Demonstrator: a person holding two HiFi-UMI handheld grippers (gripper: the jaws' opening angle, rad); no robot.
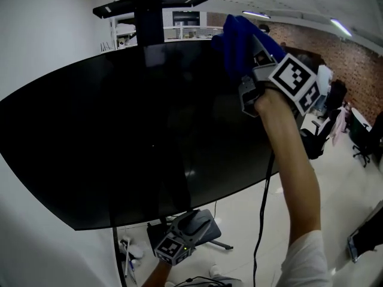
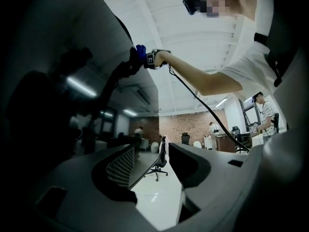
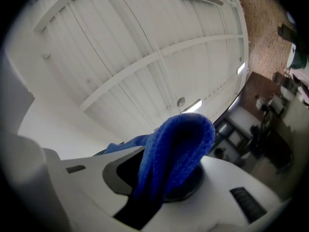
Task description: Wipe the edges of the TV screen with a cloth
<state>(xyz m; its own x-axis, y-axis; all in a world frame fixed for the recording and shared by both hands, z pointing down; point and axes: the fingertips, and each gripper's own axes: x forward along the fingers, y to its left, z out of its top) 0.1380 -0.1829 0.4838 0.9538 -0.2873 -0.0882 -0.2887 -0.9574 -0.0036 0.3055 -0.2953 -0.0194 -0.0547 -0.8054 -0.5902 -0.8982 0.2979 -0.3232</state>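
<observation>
Wiping at the TV screen's upper right edge.
TV screen [image 1: 119,136] is standing upright, dark and filling the head view. Right tool [image 3: 164,180] is reaching up to its top right rim, jaws clamping a folded blue cloth [image 1: 234,37] that appears to be pressing on that edge. Left tool [image 2: 152,166] is hanging below the lower edge, jaws apart and holding nothing. Risk: with nothing bracing the panel, hard pressure up high could be rocking it, and the cloth's loose fold could be sliding off the rim.
</observation>
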